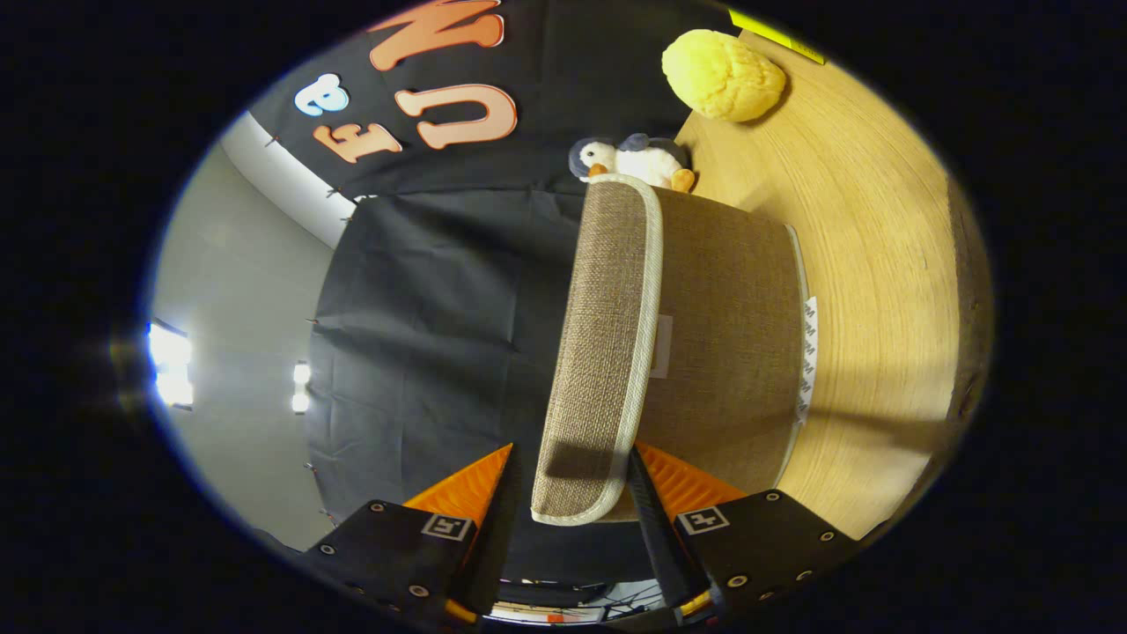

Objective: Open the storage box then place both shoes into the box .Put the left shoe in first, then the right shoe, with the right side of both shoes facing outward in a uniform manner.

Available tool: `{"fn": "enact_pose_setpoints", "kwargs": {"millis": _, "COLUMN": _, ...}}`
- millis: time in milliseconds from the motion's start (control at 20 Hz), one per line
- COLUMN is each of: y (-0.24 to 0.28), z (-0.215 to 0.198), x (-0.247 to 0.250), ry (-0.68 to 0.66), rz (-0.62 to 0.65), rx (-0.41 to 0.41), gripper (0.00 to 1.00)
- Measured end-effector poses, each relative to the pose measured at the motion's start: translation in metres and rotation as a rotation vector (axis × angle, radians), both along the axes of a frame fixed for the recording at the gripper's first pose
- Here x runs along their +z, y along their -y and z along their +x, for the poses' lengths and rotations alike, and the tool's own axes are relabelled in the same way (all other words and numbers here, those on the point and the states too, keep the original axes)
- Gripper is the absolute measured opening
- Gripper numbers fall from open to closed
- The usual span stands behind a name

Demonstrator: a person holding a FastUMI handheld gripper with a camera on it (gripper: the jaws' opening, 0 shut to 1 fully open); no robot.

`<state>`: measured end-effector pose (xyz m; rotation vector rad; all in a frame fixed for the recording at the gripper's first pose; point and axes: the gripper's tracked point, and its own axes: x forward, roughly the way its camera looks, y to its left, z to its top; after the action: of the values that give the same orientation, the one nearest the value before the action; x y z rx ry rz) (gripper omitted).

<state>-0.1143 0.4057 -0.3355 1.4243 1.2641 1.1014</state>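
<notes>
While the view is rolled onto its side, the storage box is seen at the centre right of the frame, on the wooden table. Its lid lies between the fingers of the gripper, which are spread; whether both press on it cannot be told. A plush penguin and a yellow sponge are placed beyond the box, at the upper right.

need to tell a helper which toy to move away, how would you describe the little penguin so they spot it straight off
Start from the wooden table and find the brown fabric storage box, whose lid sits between the gripper fingers. The penguin plush lies just beyond the box's far end, against the black cloth wall. It is small, grey and white with orange feet, unlike the plain round yellow plush further along.
</notes>
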Motion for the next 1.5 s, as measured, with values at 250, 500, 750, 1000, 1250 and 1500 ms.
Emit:
{"fn": "enact_pose_setpoints", "kwargs": {"millis": 250, "y": -0.001, "z": 0.017, "x": 0.026, "ry": -0.015, "rz": 0.102, "rx": -0.095, "gripper": 0.41}}
{"fn": "enact_pose_setpoints", "kwargs": {"millis": 500, "y": -0.015, "z": 0.027, "x": 0.041, "ry": 0.008, "rz": 0.090, "rx": -0.136, "gripper": 0.23}}
{"fn": "enact_pose_setpoints", "kwargs": {"millis": 750, "y": -0.030, "z": 0.032, "x": 0.067, "ry": 0.107, "rz": -0.012, "rx": -0.112, "gripper": 0.08}}
{"fn": "enact_pose_setpoints", "kwargs": {"millis": 1000, "y": -0.063, "z": 0.040, "x": 0.112, "ry": 0.235, "rz": -0.053, "rx": -0.073, "gripper": 0.09}}
{"fn": "enact_pose_setpoints", "kwargs": {"millis": 1250, "y": -0.125, "z": 0.040, "x": 0.152, "ry": 0.343, "rz": -0.096, "rx": -0.012, "gripper": 0.10}}
{"fn": "enact_pose_setpoints", "kwargs": {"millis": 1500, "y": -0.201, "z": 0.029, "x": 0.157, "ry": 0.393, "rz": -0.196, "rx": 0.077, "gripper": 0.11}}
